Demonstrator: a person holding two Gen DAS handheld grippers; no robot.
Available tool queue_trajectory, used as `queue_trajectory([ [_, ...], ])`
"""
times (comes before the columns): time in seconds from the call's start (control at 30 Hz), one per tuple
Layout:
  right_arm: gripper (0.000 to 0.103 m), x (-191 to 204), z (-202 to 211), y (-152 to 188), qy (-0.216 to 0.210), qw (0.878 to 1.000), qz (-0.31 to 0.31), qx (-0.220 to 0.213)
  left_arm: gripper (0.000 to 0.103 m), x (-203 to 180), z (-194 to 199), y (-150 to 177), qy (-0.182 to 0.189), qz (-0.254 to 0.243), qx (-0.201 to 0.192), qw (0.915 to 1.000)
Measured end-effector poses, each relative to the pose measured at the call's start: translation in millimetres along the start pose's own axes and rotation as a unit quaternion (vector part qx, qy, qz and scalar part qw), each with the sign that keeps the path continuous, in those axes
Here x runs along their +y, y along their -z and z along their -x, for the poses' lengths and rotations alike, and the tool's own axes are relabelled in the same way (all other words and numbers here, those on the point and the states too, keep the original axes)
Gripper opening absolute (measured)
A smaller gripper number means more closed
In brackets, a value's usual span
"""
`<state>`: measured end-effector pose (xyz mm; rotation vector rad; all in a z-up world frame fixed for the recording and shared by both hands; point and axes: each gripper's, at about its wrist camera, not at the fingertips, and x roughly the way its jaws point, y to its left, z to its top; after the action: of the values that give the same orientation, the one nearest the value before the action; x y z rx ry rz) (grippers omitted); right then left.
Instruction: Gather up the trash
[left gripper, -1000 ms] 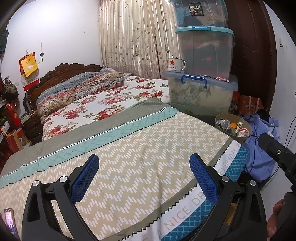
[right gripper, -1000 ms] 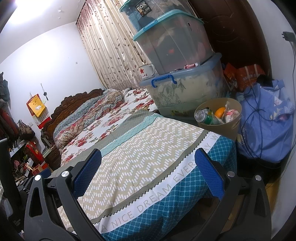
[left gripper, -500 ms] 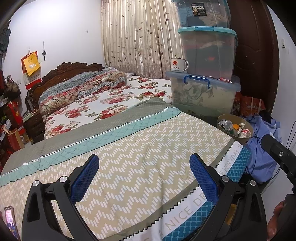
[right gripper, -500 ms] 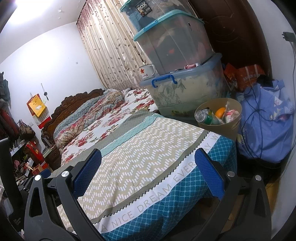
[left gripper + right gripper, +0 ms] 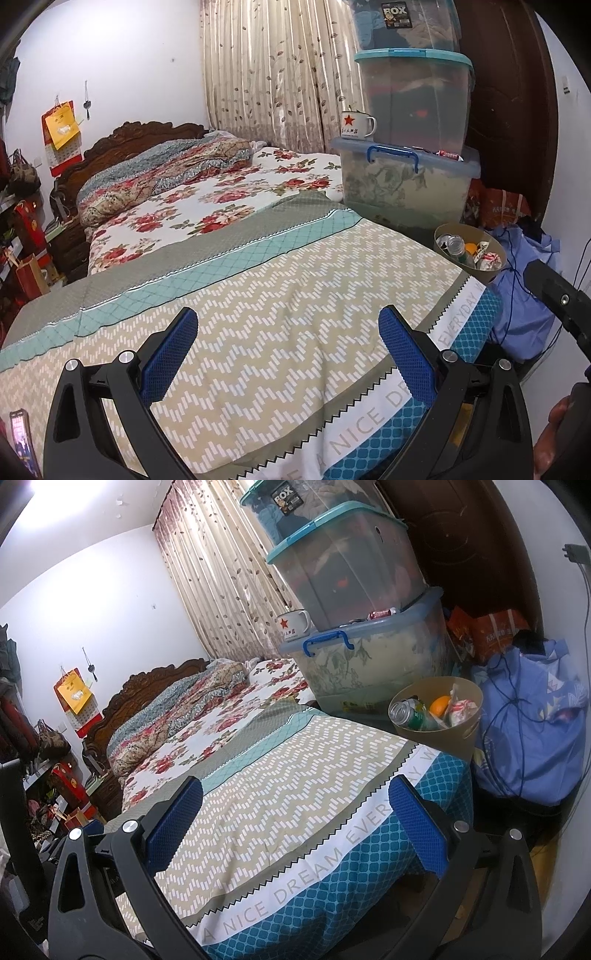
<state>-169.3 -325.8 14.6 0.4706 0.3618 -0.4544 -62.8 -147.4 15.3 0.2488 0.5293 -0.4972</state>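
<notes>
A tan round bin (image 5: pixel 493 273) (image 5: pixel 461 734) stands at the bed's far right corner. It holds a green can (image 5: pixel 412 716), an orange (image 5: pixel 439 704) and crumpled wrappers (image 5: pixel 487 256). My left gripper (image 5: pixel 288 326) is open and empty above the zigzag bedspread (image 5: pixel 258 314). My right gripper (image 5: pixel 295 801) is open and empty above the bed's foot edge (image 5: pixel 332 853). The right gripper's body (image 5: pixel 557 299) shows at the right edge of the left wrist view.
Stacked plastic storage boxes (image 5: pixel 410 147) (image 5: pixel 351 602) stand behind the bin, with a star mug (image 5: pixel 356 123) on the lowest box. A blue cloth bundle with cables (image 5: pixel 532 723) lies right of the bin. A phone (image 5: pixel 24 443) lies at the bed's near left.
The left wrist view has drifted slightly, so the bin sits a little lower and further right. The right gripper has barely moved. Both stay open.
</notes>
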Motion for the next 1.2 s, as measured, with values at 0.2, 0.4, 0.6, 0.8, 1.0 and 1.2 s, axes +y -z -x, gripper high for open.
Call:
queue_trajectory([
  [0.2,0.1,0.7,0.3,-0.2,0.0,1.0,0.001,-0.001,0.094,-1.3,-1.3,0.9,0.003,-0.002,0.004,1.0],
  [0.4,0.1,0.6,0.7,0.0,0.0,1.0,-0.001,0.0,0.094,-0.2,-4.5,2.5,0.002,0.0,0.009,1.0],
  [0.6,0.1,0.8,0.7,0.1,0.0,1.0,0.0,-0.001,0.094,-0.3,-6.3,2.2,-0.004,-0.001,0.009,0.9999],
  [0.8,0.1,1.0,0.4,0.2,0.0,1.0,0.0,0.001,0.094,-1.8,-7.1,3.4,-0.008,-0.004,0.011,0.9999],
  [1.0,0.1,0.8,-1.9,1.7,-0.001,1.0,0.0,0.003,0.094,-2.4,-8.1,4.1,-0.008,-0.004,0.015,0.9998],
  [1.2,0.1,0.7,-2.5,2.6,-0.001,1.0,-0.001,0.003,0.094,-4.2,-8.7,6.0,-0.008,-0.008,0.017,0.9998],
])
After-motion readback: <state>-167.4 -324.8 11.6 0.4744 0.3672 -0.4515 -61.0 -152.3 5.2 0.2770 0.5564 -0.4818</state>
